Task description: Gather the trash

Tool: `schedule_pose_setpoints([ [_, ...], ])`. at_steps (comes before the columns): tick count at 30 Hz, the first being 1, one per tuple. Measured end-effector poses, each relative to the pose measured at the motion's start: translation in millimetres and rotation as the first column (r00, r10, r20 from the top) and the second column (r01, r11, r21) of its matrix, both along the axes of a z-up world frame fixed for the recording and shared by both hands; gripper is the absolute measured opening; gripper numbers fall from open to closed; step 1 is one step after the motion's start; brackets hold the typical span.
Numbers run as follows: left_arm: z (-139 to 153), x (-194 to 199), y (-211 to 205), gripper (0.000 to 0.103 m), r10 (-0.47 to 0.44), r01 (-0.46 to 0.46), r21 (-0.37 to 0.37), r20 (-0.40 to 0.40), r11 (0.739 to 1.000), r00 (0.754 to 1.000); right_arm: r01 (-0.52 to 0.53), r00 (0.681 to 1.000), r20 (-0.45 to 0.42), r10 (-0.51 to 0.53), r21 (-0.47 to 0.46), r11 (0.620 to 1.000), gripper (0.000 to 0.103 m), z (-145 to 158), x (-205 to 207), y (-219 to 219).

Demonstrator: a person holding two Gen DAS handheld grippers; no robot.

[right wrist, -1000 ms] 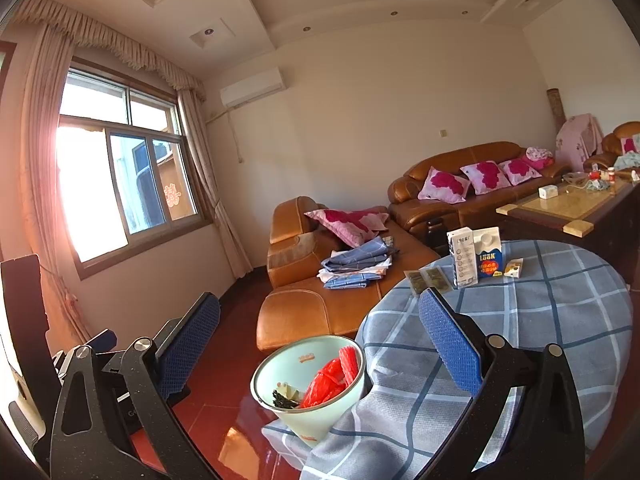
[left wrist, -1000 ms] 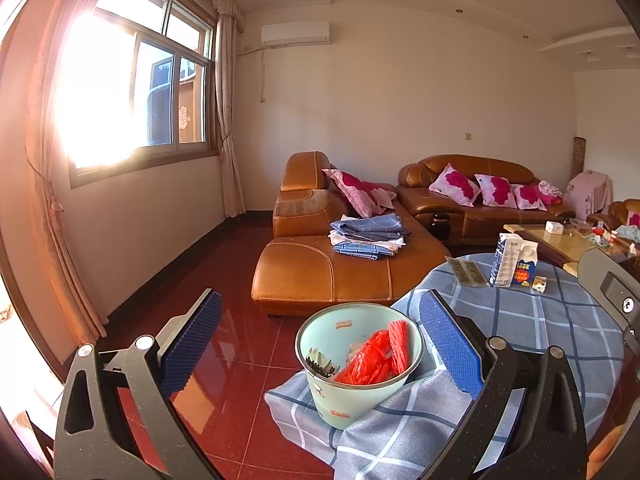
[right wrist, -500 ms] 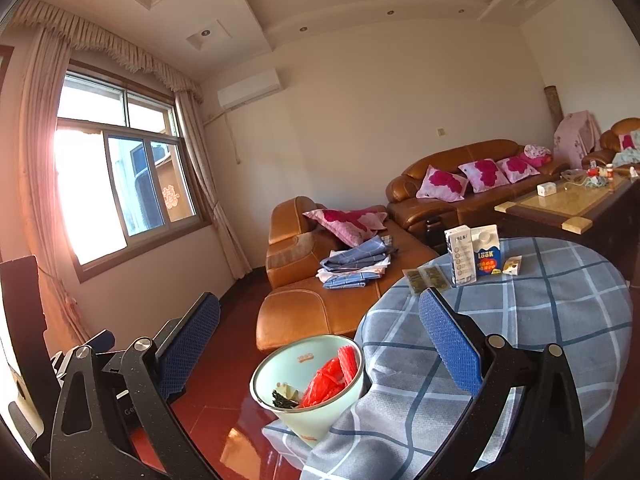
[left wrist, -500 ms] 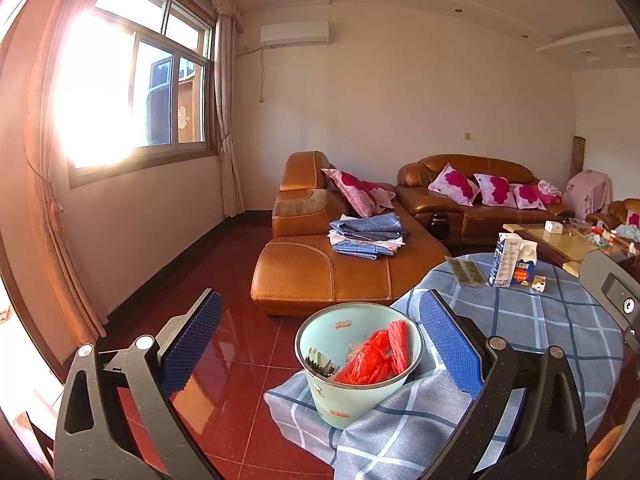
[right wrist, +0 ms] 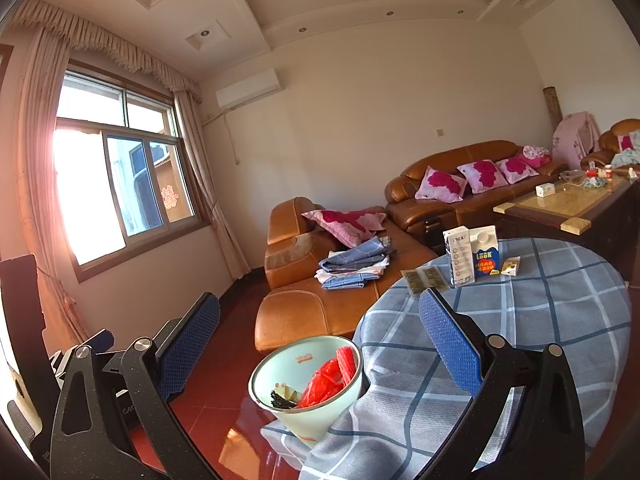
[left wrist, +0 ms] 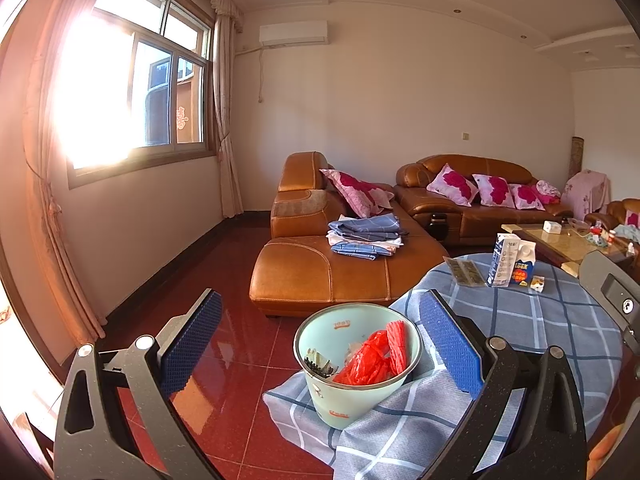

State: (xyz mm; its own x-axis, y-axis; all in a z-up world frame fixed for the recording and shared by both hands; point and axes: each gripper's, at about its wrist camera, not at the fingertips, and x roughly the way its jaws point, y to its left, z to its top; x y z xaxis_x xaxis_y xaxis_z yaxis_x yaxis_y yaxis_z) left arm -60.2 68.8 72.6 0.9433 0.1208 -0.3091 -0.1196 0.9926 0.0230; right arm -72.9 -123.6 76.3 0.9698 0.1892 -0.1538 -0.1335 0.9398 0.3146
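Note:
A pale green bin point(left wrist: 360, 396) point(right wrist: 320, 416) stands at the near edge of the round table point(left wrist: 540, 332) point(right wrist: 540, 320), holding red plastic wrapping point(left wrist: 372, 364) point(right wrist: 326, 380) and dark scraps. At the table's far side stand two cartons point(left wrist: 512, 264) point(right wrist: 474, 256), a small yellow-and-white box point(left wrist: 537, 283) point(right wrist: 511, 266) and flat foil packets point(left wrist: 464, 272) point(right wrist: 424, 278). My left gripper point(left wrist: 320, 336) hangs open above the bin, empty. My right gripper point(right wrist: 320, 336) is open and empty too, above the bin and the table edge.
The blue checked cloth drapes over the table and partly round the bin. A brown leather sofa point(left wrist: 344, 264) with folded clothes point(left wrist: 364, 236) stands beyond. A coffee table point(right wrist: 560, 204) is at the right. Red tiled floor point(left wrist: 240, 360) lies on the left.
The right wrist view has tilted slightly upward and the bin sits a little lower in it. The left gripper has not moved.

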Motion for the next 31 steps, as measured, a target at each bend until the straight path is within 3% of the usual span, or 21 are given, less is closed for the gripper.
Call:
schedule_pose_setpoints([
  [9,1.3,1.0,-1.7,0.097,0.019,-0.019,0.021,0.009,1.0,1.0,0.007,1.0,-0.017,-0.007,0.004,1.0,0.098,-2.1,2.1,-2.2],
  [16,-1.4,4.5,0.9,0.097,-0.018,0.018,-0.025,-0.014,1.0,1.0,0.013,1.0,-0.018,-0.013,0.003,1.0,0.098,-2.1,1.4,-2.0],
  [31,-7.3,9.3,-1.0,0.097,-0.016,0.015,-0.022,-0.044,1.0,0.999,0.018,0.999,-0.029,-0.017,0.018,1.0,0.098,-4.7,2.3,-4.9],
])
